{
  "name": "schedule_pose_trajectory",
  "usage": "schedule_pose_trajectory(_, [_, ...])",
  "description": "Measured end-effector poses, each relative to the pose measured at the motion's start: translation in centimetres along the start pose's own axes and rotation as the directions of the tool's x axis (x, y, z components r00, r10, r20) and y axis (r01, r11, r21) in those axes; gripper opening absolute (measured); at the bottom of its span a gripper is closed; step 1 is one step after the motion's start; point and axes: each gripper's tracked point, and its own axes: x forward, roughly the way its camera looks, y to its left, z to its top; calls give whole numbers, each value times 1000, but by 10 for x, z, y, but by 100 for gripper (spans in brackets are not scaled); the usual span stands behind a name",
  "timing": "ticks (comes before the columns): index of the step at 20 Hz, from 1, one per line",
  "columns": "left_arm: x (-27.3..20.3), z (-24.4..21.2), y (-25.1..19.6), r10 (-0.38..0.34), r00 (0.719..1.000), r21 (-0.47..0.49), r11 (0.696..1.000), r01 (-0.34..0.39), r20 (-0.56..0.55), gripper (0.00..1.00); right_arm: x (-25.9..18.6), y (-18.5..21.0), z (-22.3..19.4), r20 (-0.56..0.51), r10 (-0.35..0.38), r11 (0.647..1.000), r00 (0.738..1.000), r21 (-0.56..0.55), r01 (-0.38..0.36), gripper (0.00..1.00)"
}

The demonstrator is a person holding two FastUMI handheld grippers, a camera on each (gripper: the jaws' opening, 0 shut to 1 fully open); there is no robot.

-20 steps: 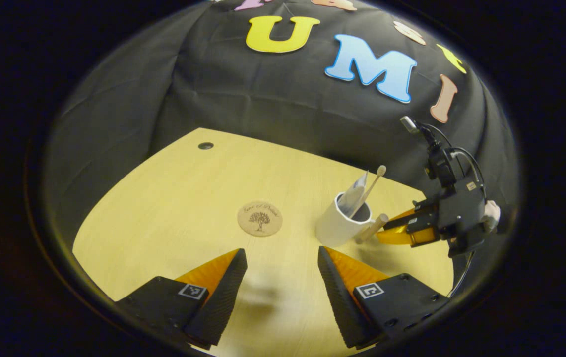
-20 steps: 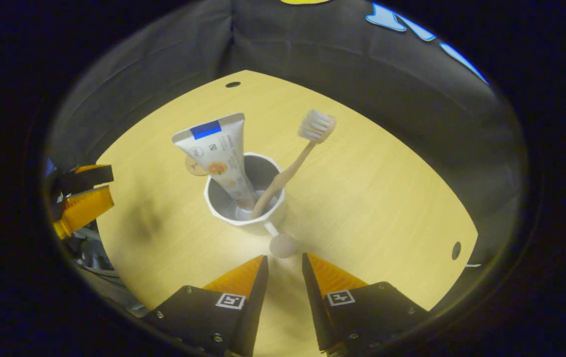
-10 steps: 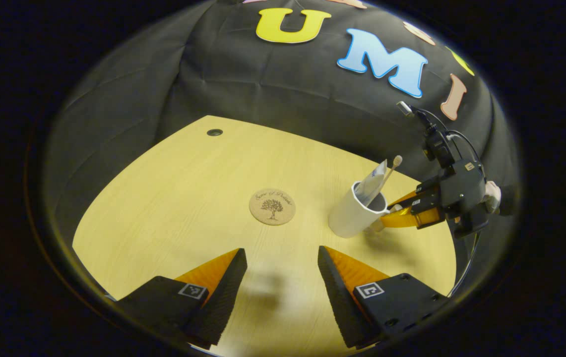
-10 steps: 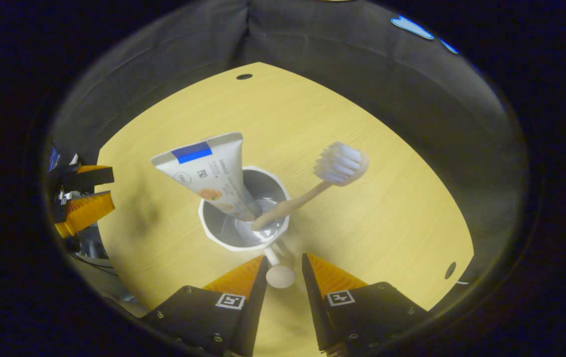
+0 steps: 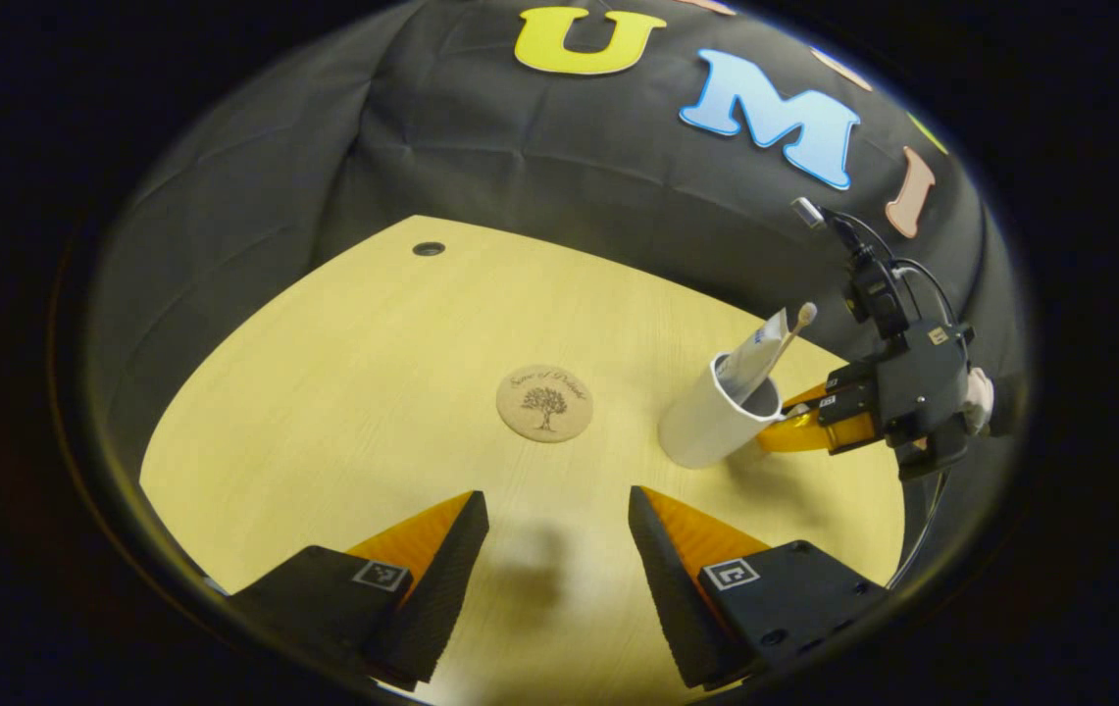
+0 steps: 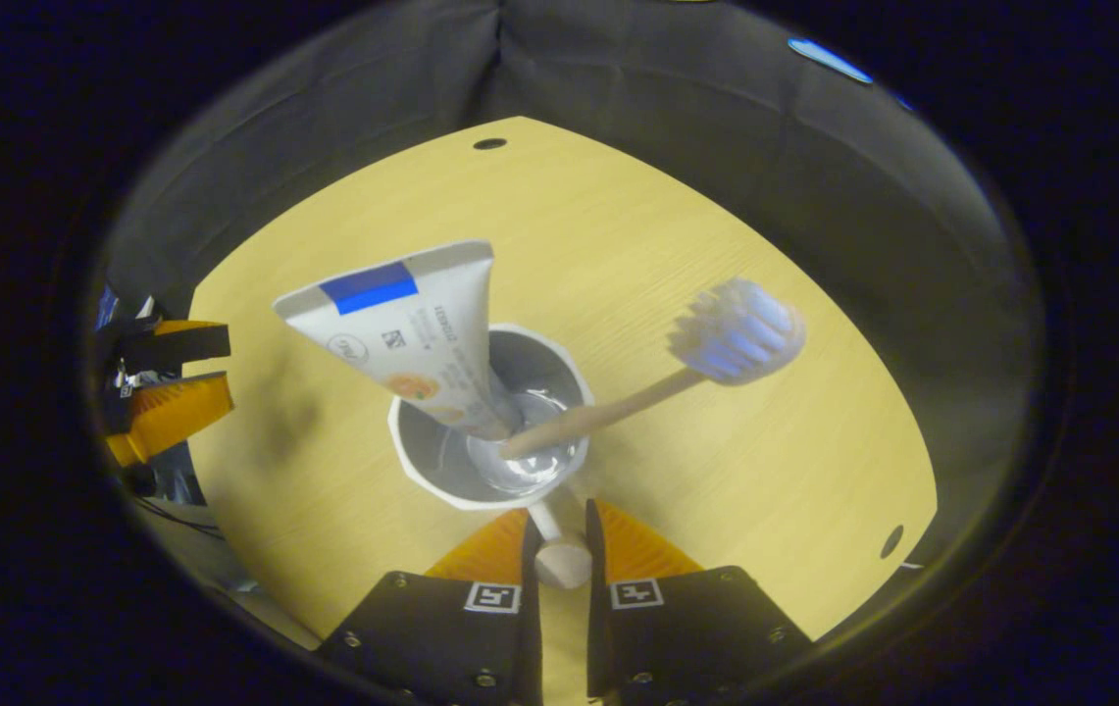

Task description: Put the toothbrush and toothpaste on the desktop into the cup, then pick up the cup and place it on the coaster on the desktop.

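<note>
The right gripper [image 6: 559, 534] is clamped on the cup [image 6: 441, 471] handle; the left gripper [image 5: 559, 549] is apart; next, carry it to the coaster [image 5: 544, 403] at 9 o'clock.

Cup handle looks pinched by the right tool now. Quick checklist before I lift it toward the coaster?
1. Toothpaste in cup: ok.
2. Toothbrush in cup: ok, leaning far out.
3. Right tool shut on cup handle: ok.
4. Coaster bare: ok.
5. Left tool open, away from the cup: ok.
6. Grip firm enough to lift: cannot tell.
</note>
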Motion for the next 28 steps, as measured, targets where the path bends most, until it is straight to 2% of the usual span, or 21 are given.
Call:
schedule_pose_trajectory(3, [2,1,-3,-7,1000,8,1000,7,-1,91,0,1,1,24,-17,1000,1000,13,17,18])
schedule_pose_trajectory(5, [0,-2,-2,-8,1000,9,1000,8,-5,91,1,-2,2,45,-53,998,998,44,51,10])
schedule_pose_trajectory(6, [-1,-4,-1,-7,1000,10,1000,7,-6,93,2,-1,3,51,-52,997,997,67,48,9])
schedule_pose_trajectory(8, [-4,-3,-1,-8,1000,8,1000,8,-7,91,2,2,3,54,-51,994,997,96,46,9])
schedule_pose_trajectory(11, [-6,-1,2,-5,1000,7,1000,5,-4,93,-3,3,9,76,-62,994,995,95,55,9])
schedule_pose_trajectory(14, [-12,-5,11,2,1000,4,1000,-2,-4,91,-6,23,30,110,-35,991,993,133,20,9])
schedule_pose_trajectory(15, [-15,-4,13,4,1000,3,1000,-4,-1,93,-4,28,38,121,-31,991,992,135,14,9])
schedule_pose_trajectory(21, [-27,-1,37,30,1000,-3,1000,-30,5,91,4,62,83,152,-16,994,988,106,0,9])
schedule_pose_trajectory(22, [-30,-2,42,36,999,-5,999,-36,6,91,7,68,87,154,-14,995,988,99,-1,13])
schedule_pose_trajectory(23, [-33,-3,49,43,999,-9,999,-43,5,93,10,74,91,154,-9,996,988,93,-6,9])
schedule_pose_trajectory(26, [-42,-6,70,72,997,-32,997,-72,6,91,23,89,99,140,1,997,990,74,-12,9])
schedule_pose_trajectory(27, [-44,-6,77,82,997,-42,996,-81,7,91,27,92,101,135,-2,998,991,67,-7,13])
schedule_pose_trajectory(28, [-47,-7,84,91,996,-53,995,-90,9,91,34,101,100,130,-8,998,992,62,-1,13])
